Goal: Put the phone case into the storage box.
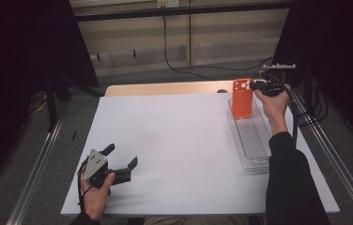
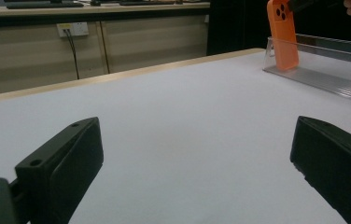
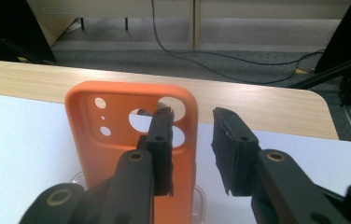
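At the upper right of the high view, the right gripper (image 3: 192, 154) has its fingers parted a little — one edge of the orange case (image 3: 117, 154) sits in the gap, unpinched. The case stands upright in a clear tray (image 1: 254, 140). The left gripper (image 1: 118, 164) gapes wide over bare tabletop (image 1: 174, 140), lower left.

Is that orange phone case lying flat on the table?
No, the orange phone case stands upright at the far end of the clear tray, as the high view shows.
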`<state>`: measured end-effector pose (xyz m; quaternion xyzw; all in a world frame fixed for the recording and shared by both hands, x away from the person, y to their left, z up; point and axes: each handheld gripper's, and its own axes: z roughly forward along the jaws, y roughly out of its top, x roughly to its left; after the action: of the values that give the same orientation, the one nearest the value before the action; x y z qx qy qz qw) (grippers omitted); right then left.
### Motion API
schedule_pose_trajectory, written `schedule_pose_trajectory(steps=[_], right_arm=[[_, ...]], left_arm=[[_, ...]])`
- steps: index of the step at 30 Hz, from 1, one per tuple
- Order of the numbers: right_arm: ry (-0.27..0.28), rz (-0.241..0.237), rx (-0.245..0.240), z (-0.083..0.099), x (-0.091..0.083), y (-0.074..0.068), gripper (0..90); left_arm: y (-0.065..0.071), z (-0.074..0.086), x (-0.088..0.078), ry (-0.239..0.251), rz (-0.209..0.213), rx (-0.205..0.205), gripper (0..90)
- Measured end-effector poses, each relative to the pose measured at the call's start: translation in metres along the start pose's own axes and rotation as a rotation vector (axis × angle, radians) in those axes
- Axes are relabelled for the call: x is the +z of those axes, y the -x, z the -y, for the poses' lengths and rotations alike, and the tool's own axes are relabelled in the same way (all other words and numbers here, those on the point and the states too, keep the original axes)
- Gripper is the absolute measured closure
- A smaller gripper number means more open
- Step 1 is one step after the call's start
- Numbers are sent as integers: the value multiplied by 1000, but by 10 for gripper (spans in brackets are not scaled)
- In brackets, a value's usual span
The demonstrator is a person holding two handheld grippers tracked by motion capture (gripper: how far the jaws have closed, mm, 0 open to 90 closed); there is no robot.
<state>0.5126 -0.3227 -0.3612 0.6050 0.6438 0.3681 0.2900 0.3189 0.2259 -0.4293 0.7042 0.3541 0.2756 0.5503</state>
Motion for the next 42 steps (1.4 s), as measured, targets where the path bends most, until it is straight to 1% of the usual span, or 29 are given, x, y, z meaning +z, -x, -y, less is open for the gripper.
schedule_pose_trajectory(steps=[13, 21, 23, 27, 30, 33, 35, 36, 39, 42], right_arm=[[18, -8, 4, 2, -5, 1, 515], [33, -22, 6, 5, -7, 0, 384], [44, -26, 4, 5, -8, -1, 336], [54, -35, -4, 5, -10, -3, 276], [63, -42, -7, 6, -10, -3, 253], [69, -48, 3, 8, -10, -4, 221], [65, -56, 3, 9, -9, -5, 172], [71, -60, -1, 11, -9, -6, 171], [84, -52, 26, 13, -9, -8, 158], [106, -54, 17, 15, -11, -12, 157]], left_arm=[[0, 0, 0, 2, 0, -3, 26], [0, -1, 1, 7, -8, -12, 26], [-1, -1, 2, 8, -10, -13, 26], [-1, -2, 4, 2, -7, -12, 26], [0, -1, 5, -1, -8, -13, 26], [-1, -1, 5, -1, -13, -14, 26], [-2, -1, 5, 3, -13, -14, 26], [-1, -1, 5, 4, -14, -18, 26], [-2, -1, 3, 3, -17, -16, 26], [-2, 0, 0, 6, -23, -17, 26]])
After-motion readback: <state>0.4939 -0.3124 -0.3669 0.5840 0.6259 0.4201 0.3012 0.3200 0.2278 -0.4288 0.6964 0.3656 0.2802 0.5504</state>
